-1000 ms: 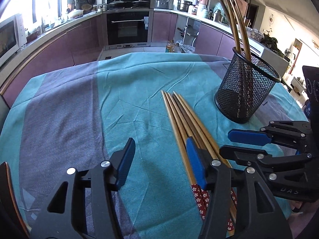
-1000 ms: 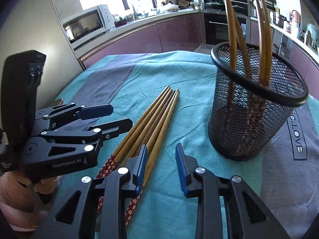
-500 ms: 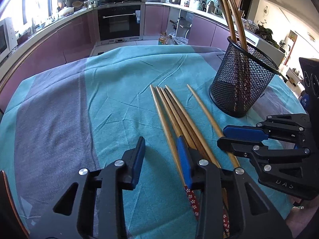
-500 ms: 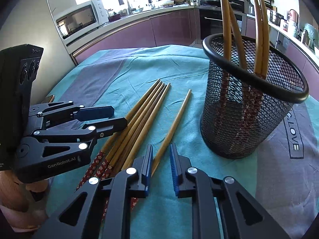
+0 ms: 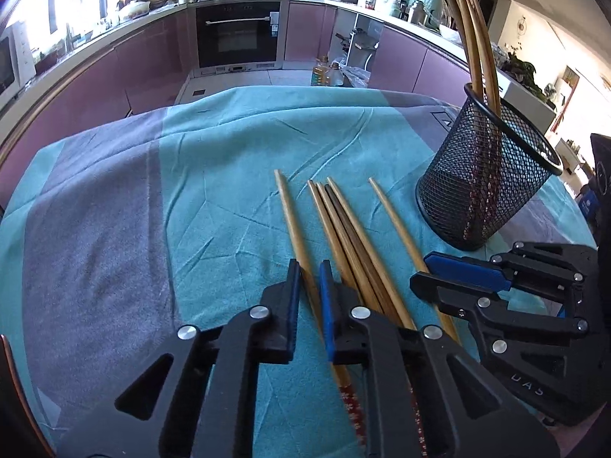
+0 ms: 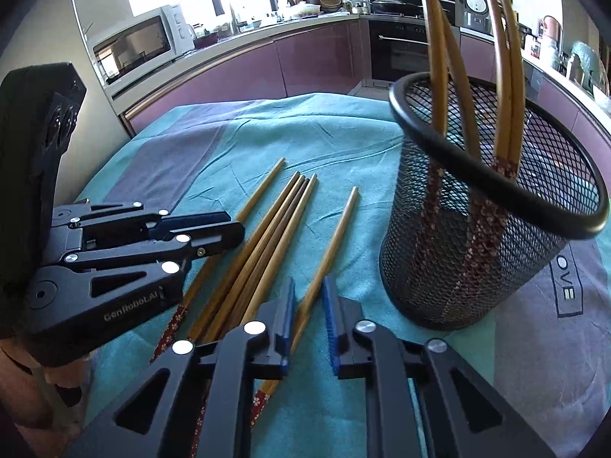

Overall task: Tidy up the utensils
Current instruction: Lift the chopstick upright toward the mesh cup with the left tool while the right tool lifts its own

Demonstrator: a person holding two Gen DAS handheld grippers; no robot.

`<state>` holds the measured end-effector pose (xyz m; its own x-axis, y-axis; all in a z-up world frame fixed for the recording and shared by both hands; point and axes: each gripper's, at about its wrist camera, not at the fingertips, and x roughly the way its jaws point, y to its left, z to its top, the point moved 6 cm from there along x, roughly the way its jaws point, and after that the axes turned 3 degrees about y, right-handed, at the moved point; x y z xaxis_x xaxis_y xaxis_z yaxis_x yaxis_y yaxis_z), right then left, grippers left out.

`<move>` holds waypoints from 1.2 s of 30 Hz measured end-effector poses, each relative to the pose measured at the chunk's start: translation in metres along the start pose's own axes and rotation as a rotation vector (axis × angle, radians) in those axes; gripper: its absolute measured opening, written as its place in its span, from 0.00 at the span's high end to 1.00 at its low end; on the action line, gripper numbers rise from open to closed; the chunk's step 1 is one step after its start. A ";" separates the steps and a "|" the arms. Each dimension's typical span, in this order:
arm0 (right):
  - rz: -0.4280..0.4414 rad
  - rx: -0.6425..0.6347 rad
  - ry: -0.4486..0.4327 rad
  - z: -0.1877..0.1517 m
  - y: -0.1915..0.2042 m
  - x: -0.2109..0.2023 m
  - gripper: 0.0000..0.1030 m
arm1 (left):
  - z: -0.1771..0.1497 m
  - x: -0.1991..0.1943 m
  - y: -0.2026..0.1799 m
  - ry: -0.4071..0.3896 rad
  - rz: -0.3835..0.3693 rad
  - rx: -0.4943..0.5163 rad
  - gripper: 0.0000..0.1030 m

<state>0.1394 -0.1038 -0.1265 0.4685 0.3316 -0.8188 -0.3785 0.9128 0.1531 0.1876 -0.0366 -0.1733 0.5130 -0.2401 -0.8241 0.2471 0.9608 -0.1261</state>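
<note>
Leftmost chopstick lies mid-frame on the teal cloth, my left gripper with jaws clenched around its shaft. Rightmost chopstick sits between my right gripper's narrowed jaws; contact unclear. Three chopsticks bundled between; mesh holder at right, upright.

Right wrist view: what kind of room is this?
A home kitchen, most likely. A microwave sits on the counter, a built-in oven stands in purple cabinets, and a rice cooker sits beyond the cloth-covered table.
</note>
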 end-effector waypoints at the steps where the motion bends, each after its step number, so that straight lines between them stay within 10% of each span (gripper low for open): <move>1: 0.008 0.010 0.000 0.000 -0.001 -0.001 0.90 | -0.001 0.000 0.001 -0.002 -0.003 -0.009 0.91; 36: 0.146 0.004 -0.201 -0.005 -0.016 -0.102 0.95 | -0.011 -0.095 -0.030 -0.170 -0.166 0.006 0.93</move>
<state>0.0936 -0.1529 -0.0484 0.5585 0.5004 -0.6616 -0.4506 0.8527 0.2645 0.1226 -0.0415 -0.0976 0.5957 -0.4149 -0.6878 0.3444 0.9055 -0.2479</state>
